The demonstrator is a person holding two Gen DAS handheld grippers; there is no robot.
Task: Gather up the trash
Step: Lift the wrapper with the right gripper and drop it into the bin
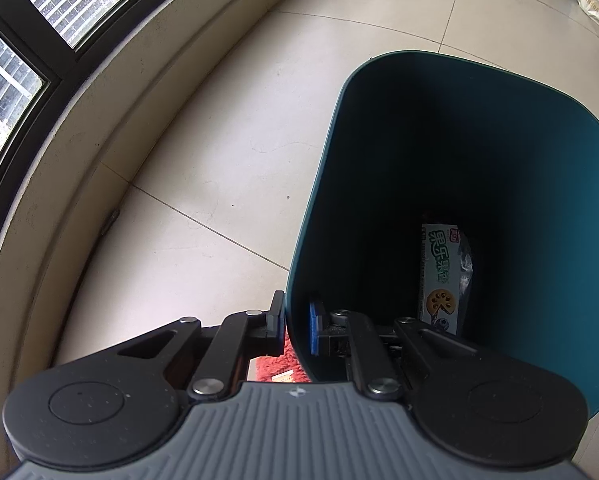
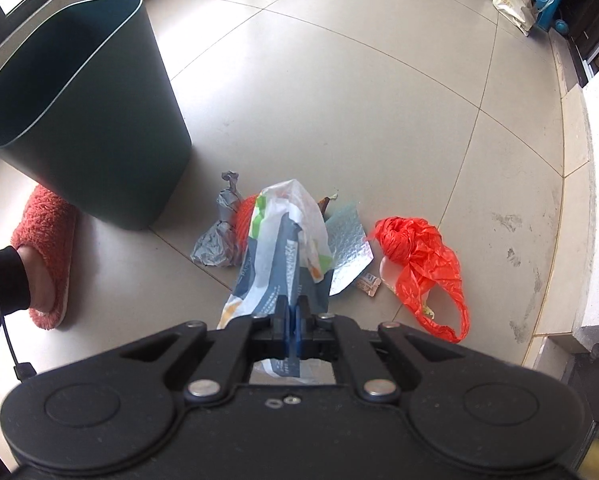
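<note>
**Desk:** What did the left gripper [image 1: 295, 326] have?

**Photographer:** Its fingers straddled the near rim of the teal trash bin [image 1: 539, 184], one pad outside the wall, the blue-faced pad inside, closed on the wall. Down in the bin stood a snack box [image 1: 437, 280] with green lettering, clear plastic crumpled beside it.

**Desk:** And the right?

**Photographer:** The right gripper [image 2: 292, 322] was pinched tight on a white-and-blue plastic bag [image 2: 283, 248], which hung forward from the pads above the tiled floor [image 2: 339, 80].

**Desk:** Where was the rest of the trash?

**Photographer:** On the floor just beyond that bag: a grey crumpled bag [image 2: 219, 232], a silvery padded mailer [image 2: 349, 256] partly under the held bag, a small wrapper [image 2: 368, 283] beside it, and a red plastic bag [image 2: 423, 264] to the right. Something orange showed behind the held bag; I could not tell what.

**Desk:** The bin from that side?

**Photographer:** It was tipped, at the left of the pile, with a foot in a pink slipper [image 2: 47, 248] beside it.
</note>
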